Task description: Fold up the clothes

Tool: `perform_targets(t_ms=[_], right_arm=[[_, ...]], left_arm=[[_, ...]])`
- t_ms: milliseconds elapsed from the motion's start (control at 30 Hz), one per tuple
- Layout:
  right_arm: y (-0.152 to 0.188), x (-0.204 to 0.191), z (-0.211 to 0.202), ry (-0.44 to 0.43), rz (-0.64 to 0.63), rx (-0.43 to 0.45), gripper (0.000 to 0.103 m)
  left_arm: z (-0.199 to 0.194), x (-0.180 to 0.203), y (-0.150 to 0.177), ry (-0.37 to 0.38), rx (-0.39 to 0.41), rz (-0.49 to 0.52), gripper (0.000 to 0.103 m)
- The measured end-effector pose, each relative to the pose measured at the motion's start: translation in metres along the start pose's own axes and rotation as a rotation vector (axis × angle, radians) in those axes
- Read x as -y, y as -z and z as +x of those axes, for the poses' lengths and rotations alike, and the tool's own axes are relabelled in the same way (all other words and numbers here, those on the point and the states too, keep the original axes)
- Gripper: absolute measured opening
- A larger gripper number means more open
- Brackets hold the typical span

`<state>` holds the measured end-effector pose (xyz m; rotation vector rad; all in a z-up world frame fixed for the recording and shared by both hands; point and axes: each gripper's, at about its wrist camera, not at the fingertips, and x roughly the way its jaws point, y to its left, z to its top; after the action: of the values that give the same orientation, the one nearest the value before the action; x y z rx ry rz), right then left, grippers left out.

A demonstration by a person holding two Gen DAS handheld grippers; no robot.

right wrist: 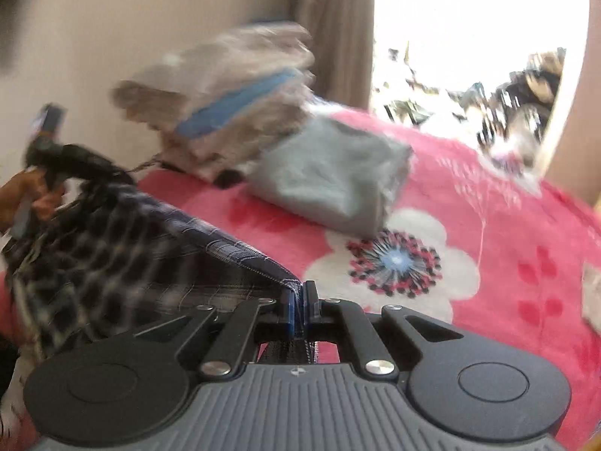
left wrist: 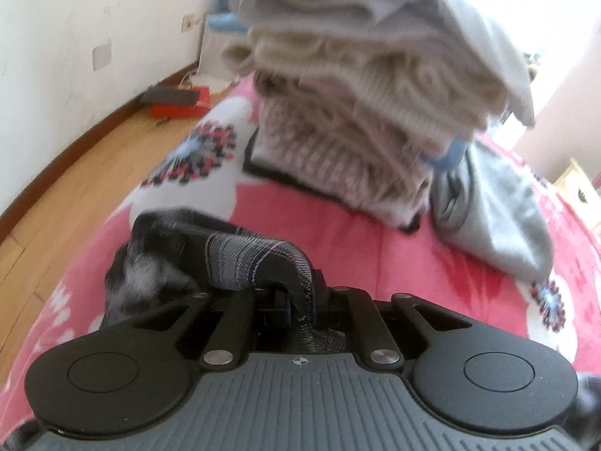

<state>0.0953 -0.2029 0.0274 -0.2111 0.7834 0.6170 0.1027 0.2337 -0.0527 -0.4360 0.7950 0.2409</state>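
Both grippers are clamped on the dark plaid garment (right wrist: 124, 259): the left gripper (left wrist: 300, 293) pinches a bunched edge, the right gripper (right wrist: 299, 300) a seam corner, above the pink floral bed (left wrist: 338, 233). To fold cleanly, I'd keep the edge taut, corners level, clear of the folded pile (left wrist: 357, 112).

Honestly there's nothing to read here, no words, labels, brand names or numbers on anything in either view. Most of it is too blurry anyway, so any tiny print would be lost.
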Motion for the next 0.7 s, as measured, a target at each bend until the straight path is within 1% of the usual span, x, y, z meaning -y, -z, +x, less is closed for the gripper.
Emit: perform_targets(t_ms=[67,100,167,233,267,300,333,367,400,433,533,567,600,667,700], right_arm=[[0.007,0.026,0.039,-0.002,0.131,-0.091,0.005],[0.014,0.038,0.058,-0.013,0.2,-0.135,0.005],[0.028,0.062,0.097,-0.034,0.337,-0.224,0.006],[0.042,0.074,0.119,-0.058,0.421,-0.266,0.01],[0.041,0.075,0.12,-0.061,0.432,-0.263,0.015],[0.041,0.076,0.121,-0.064,0.442,-0.26,0.015],[0.039,0.076,0.117,-0.064,0.434,-0.257,0.017],[0.037,0.076,0.111,-0.053,0.414,-0.248,0.027],[0.034,0.076,0.105,-0.033,0.389,-0.242,0.035],[0.03,0.074,0.096,-0.012,0.354,-0.225,0.037],[0.018,0.062,0.072,0.021,0.256,-0.158,0.04],[0.012,0.051,0.066,0.002,0.204,-0.128,0.04],[0.006,0.042,0.065,-0.023,0.153,-0.103,0.041],[-0.01,0.01,0.069,-0.112,0.012,-0.068,0.043],[-0.019,-0.005,0.074,-0.153,-0.042,-0.056,0.044]], left_arm=[[0.007,0.002,-0.005,0.035,-0.009,0.003,0.008],[0.014,0.001,-0.007,0.063,-0.025,0.008,0.013],[0.028,-0.006,-0.007,0.128,-0.089,0.008,0.018],[0.033,-0.016,-0.008,0.167,-0.139,-0.007,0.022],[0.032,-0.022,-0.009,0.187,-0.15,-0.018,0.023],[0.026,-0.028,-0.011,0.208,-0.146,-0.03,0.025],[0.019,-0.034,-0.014,0.223,-0.135,-0.035,0.028],[0.01,-0.039,-0.016,0.229,-0.117,-0.028,0.031],[0.001,-0.042,-0.019,0.22,-0.093,-0.007,0.036],[-0.008,-0.044,-0.021,0.206,-0.07,0.019,0.041],[-0.032,-0.05,-0.027,0.12,-0.021,0.136,0.044],[-0.038,-0.052,-0.028,0.1,-0.019,0.175,0.045],[-0.042,-0.052,-0.027,0.079,-0.023,0.227,0.049],[-0.047,-0.051,-0.02,0.038,-0.039,0.357,0.058],[-0.046,-0.05,-0.015,0.015,-0.046,0.417,0.068]])
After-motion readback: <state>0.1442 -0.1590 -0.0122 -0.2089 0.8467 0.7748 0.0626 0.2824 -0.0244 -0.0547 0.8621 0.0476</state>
